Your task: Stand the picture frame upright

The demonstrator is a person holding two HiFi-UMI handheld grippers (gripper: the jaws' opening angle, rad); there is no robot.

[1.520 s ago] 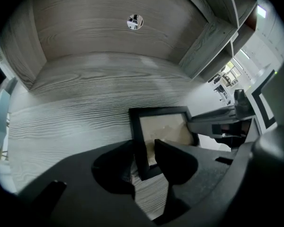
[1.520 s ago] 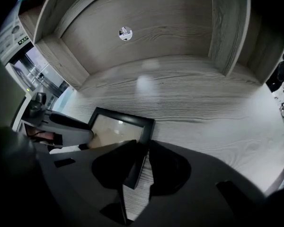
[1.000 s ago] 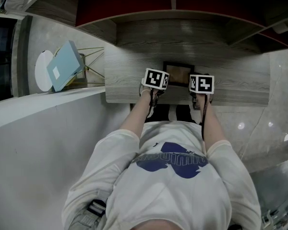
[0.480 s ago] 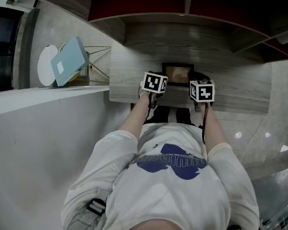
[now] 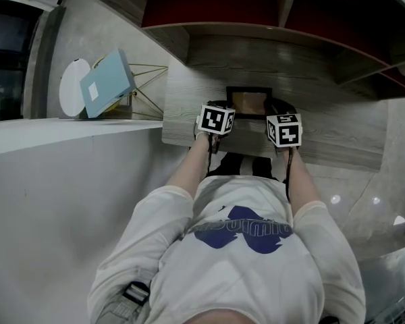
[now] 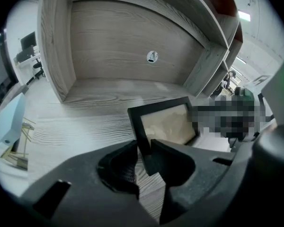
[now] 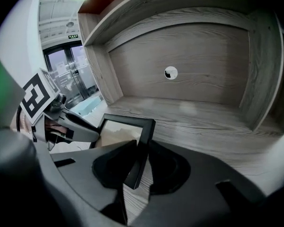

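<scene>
The picture frame (image 5: 248,100), black with a beige picture, is over the wooden shelf top (image 5: 324,123) in front of me. My left gripper (image 5: 218,113) is shut on its left edge, and in the left gripper view the picture frame (image 6: 165,124) rises tilted out of the left gripper (image 6: 143,157). My right gripper (image 5: 282,121) is shut on the right edge. In the right gripper view the picture frame (image 7: 120,126) stands slanted between the pads of the right gripper (image 7: 137,162), its lower corner off the wood.
A light blue board (image 5: 106,83) and a white disc (image 5: 73,86) lean on a gold wire stand at the left. A white counter (image 5: 54,181) runs along the left. The alcove's back wall has a small hole (image 6: 152,56). An upper shelf (image 5: 256,27) overhangs the back.
Both grippers have risen a little with the frame still between their jaws, and the right one has rolled. The head view has swung slightly.
</scene>
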